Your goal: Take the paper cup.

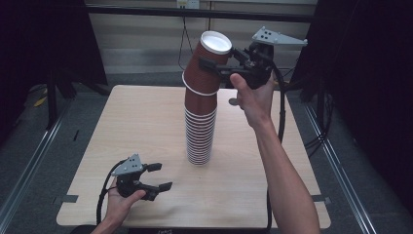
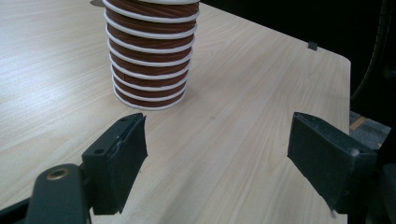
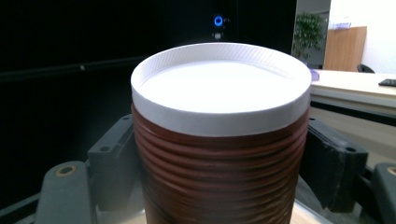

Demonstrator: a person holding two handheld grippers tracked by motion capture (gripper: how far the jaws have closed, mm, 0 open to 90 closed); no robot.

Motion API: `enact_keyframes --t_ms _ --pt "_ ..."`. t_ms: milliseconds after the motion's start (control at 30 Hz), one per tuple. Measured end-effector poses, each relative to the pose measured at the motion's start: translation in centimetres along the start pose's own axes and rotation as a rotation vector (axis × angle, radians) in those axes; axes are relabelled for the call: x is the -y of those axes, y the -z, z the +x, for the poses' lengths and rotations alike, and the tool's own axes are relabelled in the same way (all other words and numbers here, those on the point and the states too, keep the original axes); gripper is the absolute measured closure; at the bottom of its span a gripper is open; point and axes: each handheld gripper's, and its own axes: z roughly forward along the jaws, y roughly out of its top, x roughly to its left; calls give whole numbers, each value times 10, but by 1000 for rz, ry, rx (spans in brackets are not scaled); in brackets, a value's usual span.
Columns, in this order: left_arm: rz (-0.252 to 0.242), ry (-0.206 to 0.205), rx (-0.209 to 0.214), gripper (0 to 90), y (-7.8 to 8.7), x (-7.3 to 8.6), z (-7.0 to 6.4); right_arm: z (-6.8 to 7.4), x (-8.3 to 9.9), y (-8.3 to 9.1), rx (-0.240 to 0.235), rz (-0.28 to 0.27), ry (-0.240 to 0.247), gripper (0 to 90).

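With your right gripper (image 1: 214, 66) clamped on the top cup (image 1: 208, 63), tilted above the stack (image 1: 199, 131) mid-table, lift straight up to free it (left gripper (image 1: 158, 176) sits open near the front edge, ready to steady the stack)

Light wooden table (image 1: 146, 126), a tall stack of brown ribbed paper cups (image 1: 199, 131) upright near its middle.

High view overhead, gripper views close
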Motion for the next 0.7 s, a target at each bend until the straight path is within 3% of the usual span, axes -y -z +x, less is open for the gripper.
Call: enact_keyframes --t_ms 700 --pt "5 -1 2 196 -1 0 2 -3 -11 24 2 -80 -18 224"
